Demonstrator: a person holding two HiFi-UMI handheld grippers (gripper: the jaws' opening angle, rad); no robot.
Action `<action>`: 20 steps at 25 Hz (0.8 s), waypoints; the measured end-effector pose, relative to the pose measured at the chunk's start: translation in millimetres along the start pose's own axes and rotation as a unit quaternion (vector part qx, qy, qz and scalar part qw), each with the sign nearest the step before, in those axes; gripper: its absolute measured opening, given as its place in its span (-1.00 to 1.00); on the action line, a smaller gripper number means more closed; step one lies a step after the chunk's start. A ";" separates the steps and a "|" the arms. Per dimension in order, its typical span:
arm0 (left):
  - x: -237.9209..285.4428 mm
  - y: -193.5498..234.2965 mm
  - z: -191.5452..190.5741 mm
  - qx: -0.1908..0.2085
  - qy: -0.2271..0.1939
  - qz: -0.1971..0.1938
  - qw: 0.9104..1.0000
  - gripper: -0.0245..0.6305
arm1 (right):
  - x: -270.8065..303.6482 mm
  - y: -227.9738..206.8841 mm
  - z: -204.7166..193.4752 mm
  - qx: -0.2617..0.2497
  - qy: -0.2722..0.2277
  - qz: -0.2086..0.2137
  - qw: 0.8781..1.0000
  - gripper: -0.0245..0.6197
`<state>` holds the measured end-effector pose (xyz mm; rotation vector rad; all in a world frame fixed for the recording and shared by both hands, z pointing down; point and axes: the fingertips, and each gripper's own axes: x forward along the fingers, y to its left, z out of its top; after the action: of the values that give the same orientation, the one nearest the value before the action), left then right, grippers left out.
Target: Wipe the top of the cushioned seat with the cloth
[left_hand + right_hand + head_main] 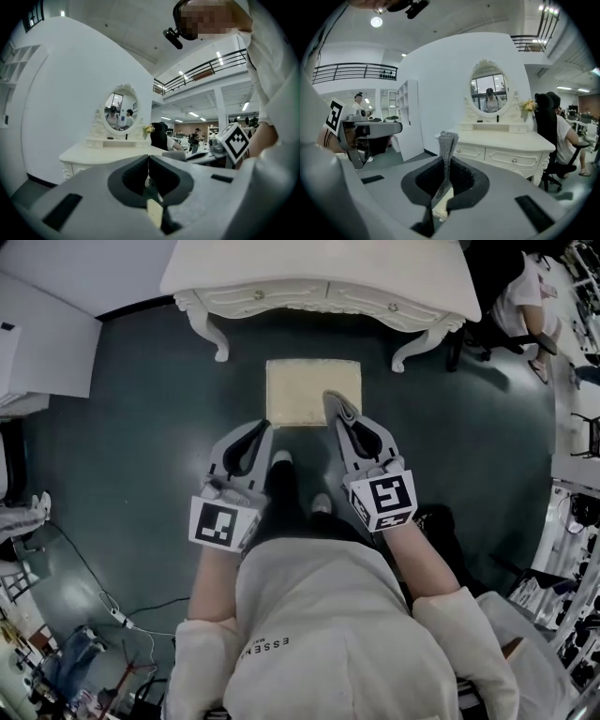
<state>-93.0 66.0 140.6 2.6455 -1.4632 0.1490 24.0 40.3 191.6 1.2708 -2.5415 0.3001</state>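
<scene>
Below the person's chest, on the dark green floor (122,427), the cushioned seat (300,381) stands square and cream-coloured just in front of a white counter (319,277) with curved legs. Both claws point toward it from the near side.

The right claw (345,425) is clamped on a grey cloth (336,404). In the right gripper view its jaws are pressed together on the fabric, and a narrow, ribbed fold of it sticks out past the tips. From the head view this fold lies over the near right part of the seat's top, though whether it touches the cushion cannot be told.

The left claw (261,430) sits at the seat's near left corner, a little further back than the other. The left gripper view shows its jaws closed tip to tip with nothing between them – it carries nothing.

On the counter stands an oval mirror (488,93) in a carved white frame. To the right of the counter, a person (560,136) sits on a dark chair with their back turned. The two claws are near each other but apart, with the person's dark trousers and shoes between them.
</scene>
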 end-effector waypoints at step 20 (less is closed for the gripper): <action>138.5 190.5 -214.3 -0.041 0.079 -0.030 0.996 -0.92 | 307.5 -30.8 -206.3 0.091 0.174 -0.003 0.980 -0.84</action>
<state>-187.7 -118.7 382.1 2.5447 -1.3096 0.2804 -94.6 -143.8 491.7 1.1662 -2.2510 0.7026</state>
